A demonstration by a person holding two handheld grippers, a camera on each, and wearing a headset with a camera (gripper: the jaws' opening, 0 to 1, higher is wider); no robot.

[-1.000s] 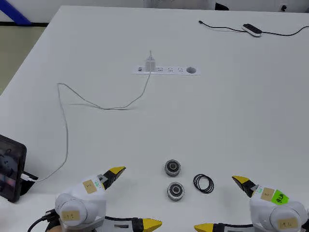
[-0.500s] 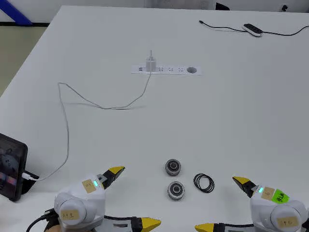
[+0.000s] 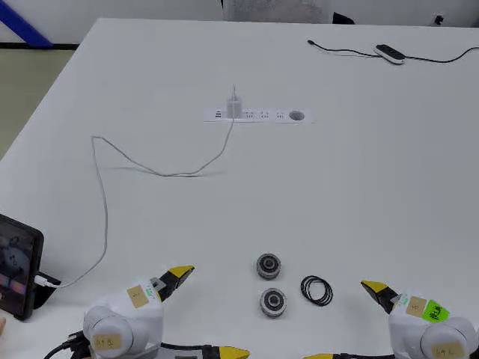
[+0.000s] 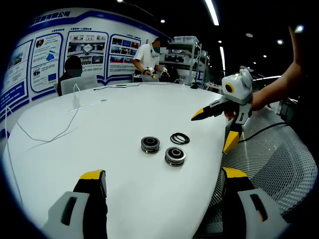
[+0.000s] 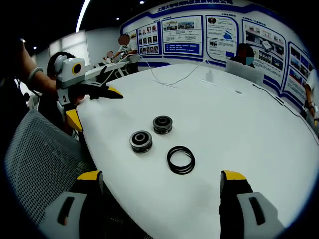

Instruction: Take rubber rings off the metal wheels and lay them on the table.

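Two metal wheels lie near the table's front edge, one (image 3: 269, 265) behind the other (image 3: 272, 302). A small pile of black rubber rings (image 3: 316, 291) lies just to their right. My left gripper (image 3: 206, 310) stands open left of the wheels, holding nothing. My right gripper (image 3: 348, 323) stands open right of the rings, also holding nothing. In the left gripper view the wheels (image 4: 150, 144) (image 4: 175, 156) and rings (image 4: 180, 138) lie ahead of the open left gripper (image 4: 163, 174). In the right gripper view the rings (image 5: 181, 159) are closest to the open right gripper (image 5: 162, 175), the wheels (image 5: 162, 124) (image 5: 140, 140) beyond.
A white power strip (image 3: 257, 115) with a plugged charger sits mid-table; its cable (image 3: 105, 194) runs to a phone (image 3: 16, 265) at the left edge. A black cord with a white device (image 3: 390, 51) lies far right. People sit at the table's far end.
The head camera has tilted a little, so the picture sits slightly lower. Wheels and rings lie where they were. Both grippers stay open in place.
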